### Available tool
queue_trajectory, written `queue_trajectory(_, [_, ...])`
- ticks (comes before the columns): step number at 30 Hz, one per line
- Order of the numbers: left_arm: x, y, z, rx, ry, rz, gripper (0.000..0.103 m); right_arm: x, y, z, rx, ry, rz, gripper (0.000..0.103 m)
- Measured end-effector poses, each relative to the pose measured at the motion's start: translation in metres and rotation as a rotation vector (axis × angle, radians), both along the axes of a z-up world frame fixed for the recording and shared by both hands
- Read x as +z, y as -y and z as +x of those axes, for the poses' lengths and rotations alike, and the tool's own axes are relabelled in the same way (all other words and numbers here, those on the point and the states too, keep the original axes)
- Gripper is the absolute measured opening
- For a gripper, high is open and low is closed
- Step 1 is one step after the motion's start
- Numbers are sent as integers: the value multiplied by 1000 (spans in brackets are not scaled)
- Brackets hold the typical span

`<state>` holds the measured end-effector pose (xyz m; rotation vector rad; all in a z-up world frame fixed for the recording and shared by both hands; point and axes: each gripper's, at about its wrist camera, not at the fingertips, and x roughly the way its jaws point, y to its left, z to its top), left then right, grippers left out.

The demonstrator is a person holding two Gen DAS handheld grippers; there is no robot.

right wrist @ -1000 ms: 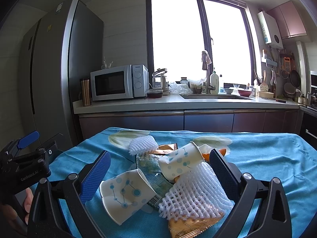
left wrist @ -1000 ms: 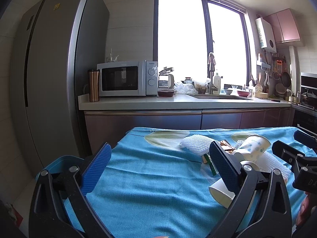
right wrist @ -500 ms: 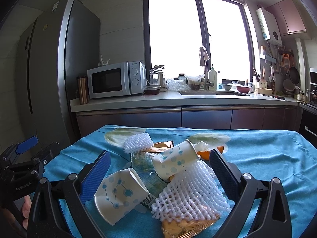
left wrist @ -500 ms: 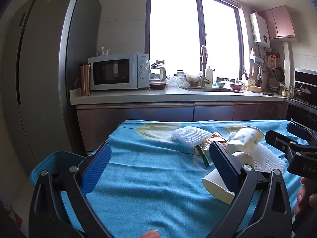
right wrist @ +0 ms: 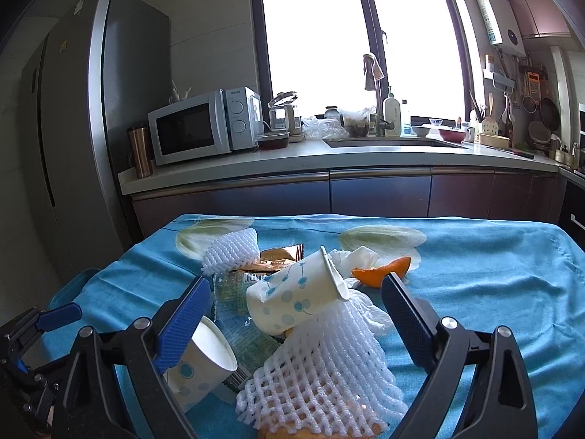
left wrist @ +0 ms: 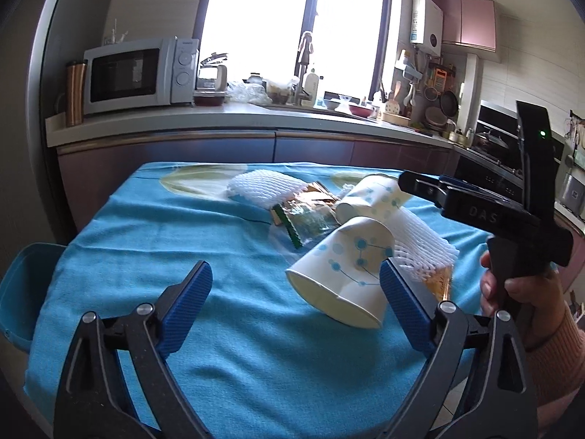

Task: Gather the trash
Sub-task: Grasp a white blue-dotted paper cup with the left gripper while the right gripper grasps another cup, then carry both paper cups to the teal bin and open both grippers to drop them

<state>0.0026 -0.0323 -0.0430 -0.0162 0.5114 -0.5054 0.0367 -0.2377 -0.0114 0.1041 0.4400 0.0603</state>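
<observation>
The trash pile lies mid-table on the blue cloth (left wrist: 153, 274), with the nearer paper cup (left wrist: 340, 274) on its side at the front of the pile, mouth toward the left gripper (left wrist: 296, 303). That gripper is the closer one: its jaws, which have just been closing slightly, stand released and empty, the right pad just beside the cup. The right gripper (right wrist: 296, 314) – also unclenched, jaws just narrowed – brackets the foam net (right wrist: 325, 362) and the second cup (right wrist: 292, 300) without pressing either (bin (left wrist: 18, 292) at the cloth's left edge).
</observation>
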Motion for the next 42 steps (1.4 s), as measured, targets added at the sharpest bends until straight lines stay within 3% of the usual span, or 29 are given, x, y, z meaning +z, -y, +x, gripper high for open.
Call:
queue_trajectory(8, [-26, 21, 23, -163, -195, -83, 66, -11, 9, 29, 50, -80, 32, 69])
queue_trajectory(12, [-34, 28, 34, -202, -268, -138, 56, -15, 11, 33, 75, -106, 58, 53])
queue_trajectory(16, [-39, 34, 46, -222, -316, -177, 34, -13, 9, 30, 102, -105, 56, 36])
queue_trajectory(18, [-38, 32, 49, -227, -329, -201, 24, -12, 6, 29, 118, -104, 47, 33])
queue_trajectory(19, [-38, 33, 50, -223, -328, -204, 16, -11, 5, 29, 126, -104, 44, 28])
queue_trajectory(22, [-30, 29, 47, -209, -302, -195, 8, -7, 1, 28, 166, -102, 57, 7])
queue_trajectory(33, [6, -13, 30, -143, -181, -191, 4, 27, -30, 11, 264, -29, 18, 2])
queue_trajectory(42, [36, -85, 29, 27, -94, -177, 4, 39, -82, 20, 413, -14, 49, 2])
